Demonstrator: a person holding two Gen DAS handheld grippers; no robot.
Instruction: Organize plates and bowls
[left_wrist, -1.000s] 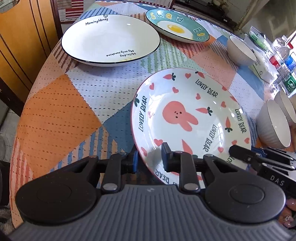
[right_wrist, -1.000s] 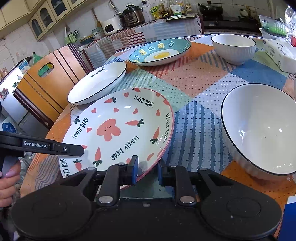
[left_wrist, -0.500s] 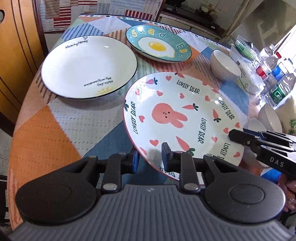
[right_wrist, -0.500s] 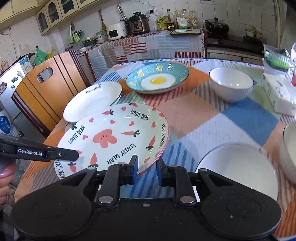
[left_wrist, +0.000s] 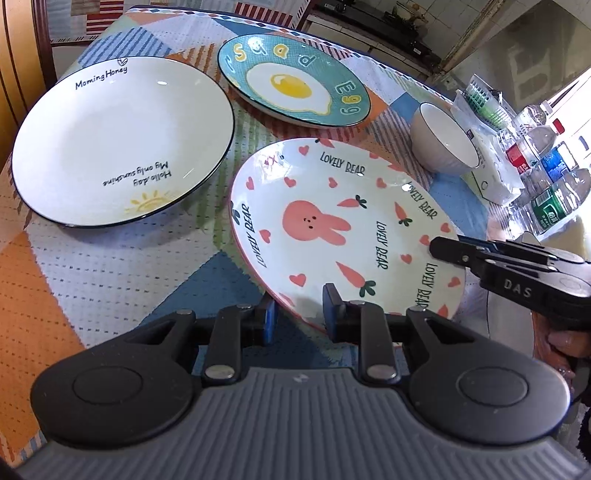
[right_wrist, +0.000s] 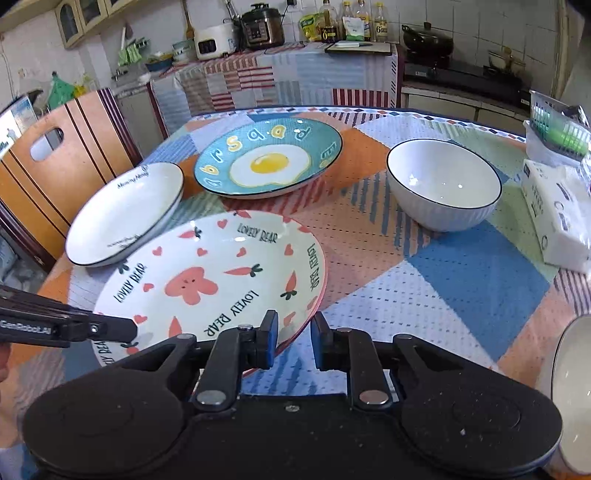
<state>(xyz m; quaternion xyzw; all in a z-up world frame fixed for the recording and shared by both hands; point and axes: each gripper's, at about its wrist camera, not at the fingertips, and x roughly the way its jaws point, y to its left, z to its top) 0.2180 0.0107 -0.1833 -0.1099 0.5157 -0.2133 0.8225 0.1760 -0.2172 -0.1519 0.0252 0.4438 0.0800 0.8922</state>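
Observation:
A white plate with a pink rabbit, carrots and "LOVELY BEAR" lettering (left_wrist: 332, 221) (right_wrist: 207, 273) hangs tilted above the patchwork tablecloth (left_wrist: 122, 266), held by both grippers. My left gripper (left_wrist: 299, 314) is shut on its near rim. My right gripper (right_wrist: 293, 339) has the opposite rim between its pads, its jaws closing a little tighter, and shows in the left wrist view (left_wrist: 461, 254). The left gripper's finger (right_wrist: 110, 328) shows at the plate's left edge. A white "Morning Honey" plate (left_wrist: 110, 147) (right_wrist: 125, 214) lies just beyond, left of a teal egg plate (left_wrist: 291, 88) (right_wrist: 266, 162).
A white ribbed bowl (right_wrist: 443, 184) (left_wrist: 443, 147) stands right of the egg plate. Another white bowl (right_wrist: 569, 398) pokes in at the right edge. A tissue pack (right_wrist: 557, 214), a small basket (right_wrist: 554, 133) and bottles (left_wrist: 546, 173) line the right side. A wooden chair (right_wrist: 55, 155) stands left of the table.
Both grippers have carried the rabbit plate away from the near bowls toward the white plate and the egg plate. The big bowl at the right has slid almost out of view.

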